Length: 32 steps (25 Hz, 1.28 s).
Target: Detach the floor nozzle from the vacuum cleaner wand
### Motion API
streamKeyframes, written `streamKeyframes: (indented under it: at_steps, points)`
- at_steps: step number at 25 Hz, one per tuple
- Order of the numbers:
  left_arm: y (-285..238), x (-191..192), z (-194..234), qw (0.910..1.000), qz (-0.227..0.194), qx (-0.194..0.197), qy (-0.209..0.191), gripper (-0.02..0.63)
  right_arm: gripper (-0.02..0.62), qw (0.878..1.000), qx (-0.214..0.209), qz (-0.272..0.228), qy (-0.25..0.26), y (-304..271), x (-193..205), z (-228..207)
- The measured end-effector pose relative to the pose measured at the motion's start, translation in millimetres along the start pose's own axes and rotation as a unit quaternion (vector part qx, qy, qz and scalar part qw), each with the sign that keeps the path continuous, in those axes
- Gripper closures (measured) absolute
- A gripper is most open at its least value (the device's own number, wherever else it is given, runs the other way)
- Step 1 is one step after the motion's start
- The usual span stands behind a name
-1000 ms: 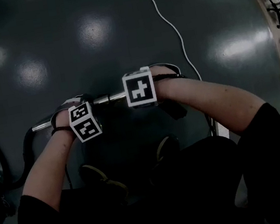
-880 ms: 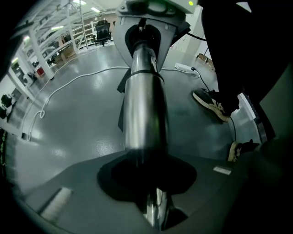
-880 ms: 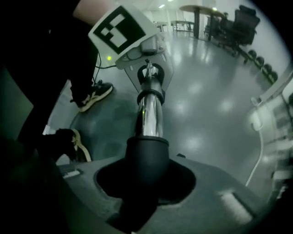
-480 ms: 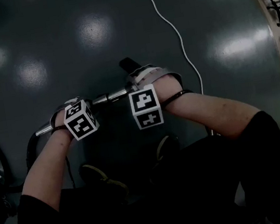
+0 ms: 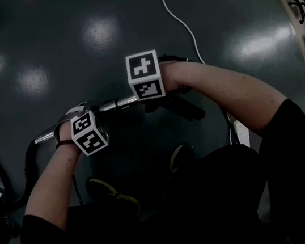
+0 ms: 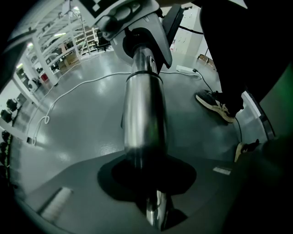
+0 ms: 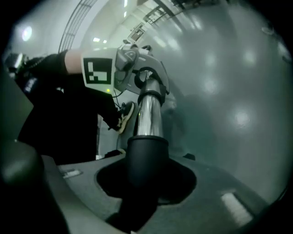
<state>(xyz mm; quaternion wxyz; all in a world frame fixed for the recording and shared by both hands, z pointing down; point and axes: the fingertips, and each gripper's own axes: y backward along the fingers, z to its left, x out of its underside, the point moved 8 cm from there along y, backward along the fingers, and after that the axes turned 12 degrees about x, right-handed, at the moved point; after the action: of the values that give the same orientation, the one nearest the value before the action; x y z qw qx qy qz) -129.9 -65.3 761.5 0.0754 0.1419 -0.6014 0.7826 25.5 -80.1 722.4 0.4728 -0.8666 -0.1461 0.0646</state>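
wand (image 5: 116, 103) is held about level above the floor (image 5: 126, 30), across the person's front. left gripper (image 6: 153, 187) is clamped on its chrome tube. right gripper (image 7: 145, 183) is clamped on the black neck of the nozzle (image 7: 146, 153), where the tube enters it. nozzle seated on the wand, no gap seen at the joint. head view: both grippers near each other along the tube; nozzle body is a dark shape under the right forearm, outline unclear. only the left gripper view shows the tube running straight to the right gripper's jaws, with a shoe (image 6: 215, 103) beside it. only the right gripper view shows the joint itself. room: open floor ahead; white cable (image 5: 180, 25) passes near the right gripper; black hose (image 5: 29, 161) curves down from the wand's left end.
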Motion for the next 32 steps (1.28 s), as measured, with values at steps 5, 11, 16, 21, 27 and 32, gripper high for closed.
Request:
streamKeyframes:
  at_steps: [5, 11, 16, 21, 27, 32]
  points:
    - [-0.3, 5.3, -0.7, 0.9998, -0.008, 0.019, 0.004, 0.494, 0.486, 0.998, 0.059, -0.005, 0.025, 2.5, -3.4, 4.1]
    - [-1.9, 4.8, -2.4, 0.9982, -0.018, 0.055, 0.014, 0.494, 0.486, 0.95, 0.27, -0.022, 0.154, -3.0, -5.3, 18.7]
    - [1.2, 3.7, 1.9, 0.9939, -0.052, 0.088, 0.043, 0.494, 0.486, 0.799, 0.515, 0.002, 0.312, -0.6, 1.7, 16.0]
    - [-3.3, -0.8, 1.7, 0.9954, -0.045, 0.076, 0.036, 0.494, 0.488, 0.883, 0.404, -0.032, 0.238, -5.5, 5.6, 12.0]
    - [-5.7, -9.3, -1.3, 0.9985, -0.028, 0.048, 0.008, 0.495, 0.486, 0.988, 0.14, -0.016, 0.063, 5.9, 15.5, 1.9]
    - [-3.2, -14.5, 1.3, 0.999, -0.024, 0.036, 0.0, 0.494, 0.483, 0.999, 0.008, -0.032, 0.0, 6.2, 23.8, -2.7]
